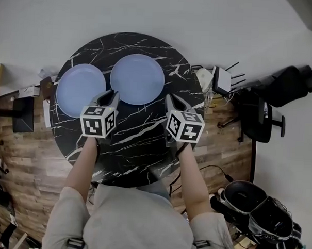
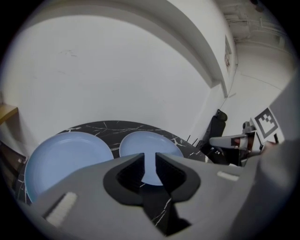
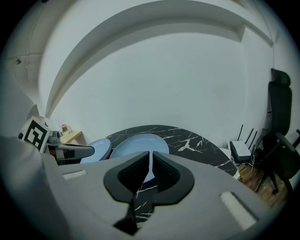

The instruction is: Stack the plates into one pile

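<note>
Two pale blue plates lay flat and apart on the round black marble table, so no pile had been started. Taking the person's seat as 6 o'clock, the left plate sat at about 10 o'clock, near the table's edge. The centre plate sat at about 12 o'clock, toward the white wall. Their rims were just beside each other, and a thin strip of table showed between them. Neither overlapped the other.

The left gripper hung over the table just inside the gap between the two plates and pointed toward 12 o'clock. Its jaws stood slightly apart with nothing between them; through the gap only the near rim of the centre plate showed. The right gripper hung at about 2 o'clock of the table's centre, just beside the centre plate's right rim. Its jaws were drawn together to a bare slit and were empty. Neither gripper touched a plate.

Both grippers sloped downward toward the plates, which suits an approach at the rim. This appeared to be the reach stage, with a grasp not yet made. A likely reason for the left gripper's narrow opening was the thinness of a plate rim, which needs little clearance. The right gripper's jaws would have to part before they could take a rim.

A white router and a black office chair stood off the table at about 3 o'clock, well clear of the work.
</note>
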Available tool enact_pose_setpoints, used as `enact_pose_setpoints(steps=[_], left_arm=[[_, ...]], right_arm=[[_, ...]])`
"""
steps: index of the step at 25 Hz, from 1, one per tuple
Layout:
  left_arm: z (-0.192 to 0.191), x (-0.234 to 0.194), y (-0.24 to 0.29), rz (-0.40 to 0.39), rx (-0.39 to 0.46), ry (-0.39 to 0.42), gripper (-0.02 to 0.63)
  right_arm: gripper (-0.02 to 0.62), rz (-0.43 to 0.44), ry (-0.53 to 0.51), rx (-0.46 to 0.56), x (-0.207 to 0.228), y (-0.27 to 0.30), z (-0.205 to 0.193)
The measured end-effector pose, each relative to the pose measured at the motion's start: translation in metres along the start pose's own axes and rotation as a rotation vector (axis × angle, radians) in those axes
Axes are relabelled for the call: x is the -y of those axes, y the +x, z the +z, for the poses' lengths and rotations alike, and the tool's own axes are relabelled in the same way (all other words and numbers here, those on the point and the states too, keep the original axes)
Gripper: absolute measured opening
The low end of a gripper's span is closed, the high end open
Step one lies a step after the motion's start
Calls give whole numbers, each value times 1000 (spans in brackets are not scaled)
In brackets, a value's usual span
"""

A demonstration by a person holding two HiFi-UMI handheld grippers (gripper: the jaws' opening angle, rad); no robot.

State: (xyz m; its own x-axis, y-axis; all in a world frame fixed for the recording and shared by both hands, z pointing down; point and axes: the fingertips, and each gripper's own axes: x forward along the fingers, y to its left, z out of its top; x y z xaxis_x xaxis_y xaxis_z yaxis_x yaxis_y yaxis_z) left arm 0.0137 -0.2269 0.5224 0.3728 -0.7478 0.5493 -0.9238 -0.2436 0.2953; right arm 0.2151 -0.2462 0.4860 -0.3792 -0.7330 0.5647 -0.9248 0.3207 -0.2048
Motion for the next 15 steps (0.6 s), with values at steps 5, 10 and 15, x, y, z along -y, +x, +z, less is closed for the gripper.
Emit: enact_pose_setpoints(steps=[5,10,15], left_arm=[[-19,-13,19,74,-37,-99,93],[-31,-25,36,139,-54,-181,156],[-41,-39,51,203,-67,-239,172]], right_arm=[[6,40,0,-61,11,23,-5],[8,68,-25,-124,20,48,-9],[11,82,-50,-168,31,74,-10]])
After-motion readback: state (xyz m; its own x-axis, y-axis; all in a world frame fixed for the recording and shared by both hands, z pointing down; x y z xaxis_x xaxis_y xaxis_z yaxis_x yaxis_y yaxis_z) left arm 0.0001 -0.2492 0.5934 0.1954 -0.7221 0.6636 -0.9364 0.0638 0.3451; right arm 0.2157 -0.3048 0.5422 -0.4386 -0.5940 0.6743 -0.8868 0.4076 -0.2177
